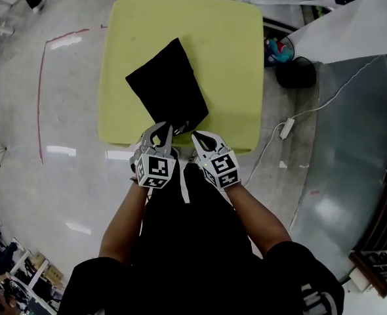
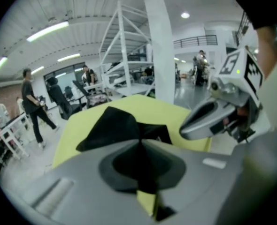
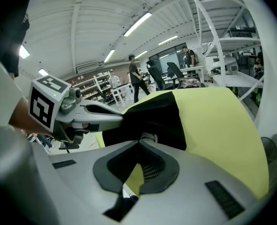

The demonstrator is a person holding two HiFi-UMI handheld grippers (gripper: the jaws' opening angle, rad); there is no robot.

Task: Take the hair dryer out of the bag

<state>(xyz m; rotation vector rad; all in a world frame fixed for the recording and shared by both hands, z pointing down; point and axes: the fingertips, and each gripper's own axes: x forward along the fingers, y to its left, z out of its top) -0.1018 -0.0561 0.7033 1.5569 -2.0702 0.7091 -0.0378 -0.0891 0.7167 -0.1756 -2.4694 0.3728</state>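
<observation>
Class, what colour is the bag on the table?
The bag is black; the head view shows it best.

Black top; grey left gripper [image 1: 159, 128] and right gripper [image 1: 199, 136] carry black-and-white marker cubes.

Bare table [image 1: 233, 58] lies open left, right and beyond the black bag [image 1: 167, 87].

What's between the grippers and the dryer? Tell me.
Only the bag: its black cloth hides the dryer, and no opening shows. The left gripper pinches its near edge; the right gripper is shut at that edge.
</observation>
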